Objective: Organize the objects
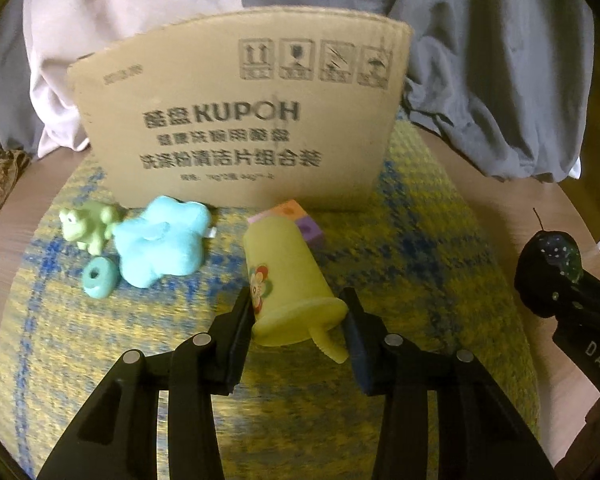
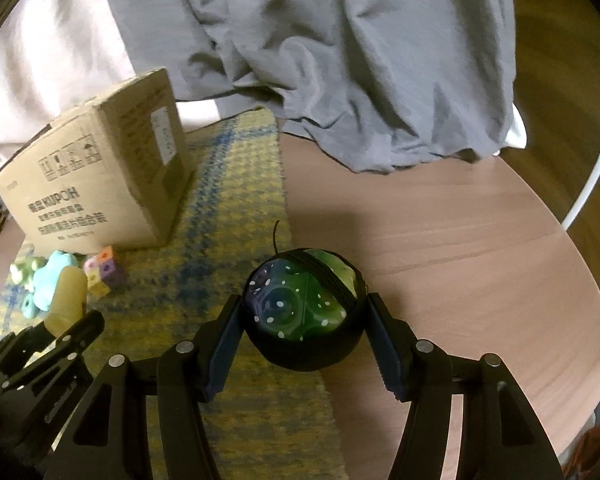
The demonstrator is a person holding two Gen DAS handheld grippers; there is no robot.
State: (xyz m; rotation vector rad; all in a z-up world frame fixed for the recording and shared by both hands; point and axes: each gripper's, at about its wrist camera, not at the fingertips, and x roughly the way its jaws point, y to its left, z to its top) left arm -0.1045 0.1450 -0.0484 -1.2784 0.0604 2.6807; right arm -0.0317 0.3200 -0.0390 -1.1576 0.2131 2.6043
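My left gripper [image 1: 298, 320] is shut on a yellow-green cup [image 1: 288, 276] with a flower print, gripping it at its rim above the mat; the cup also shows in the right wrist view [image 2: 66, 300]. My right gripper [image 2: 304, 320] is shut on a dark round pouch [image 2: 304, 312] with green and white dots, also seen in the left wrist view [image 1: 550, 272]. A cardboard box [image 1: 240, 120] stands behind. A green frog [image 1: 86, 226], a blue plush toy [image 1: 162, 240], a teal ring [image 1: 98, 278] and a coloured cube [image 1: 300, 222] lie in front of it.
A yellow and blue woven mat [image 1: 420, 260] covers a round wooden table [image 2: 460, 240]. Grey and white cloth [image 2: 340, 60] hangs behind the table. A white cable [image 2: 596, 160] runs along the right.
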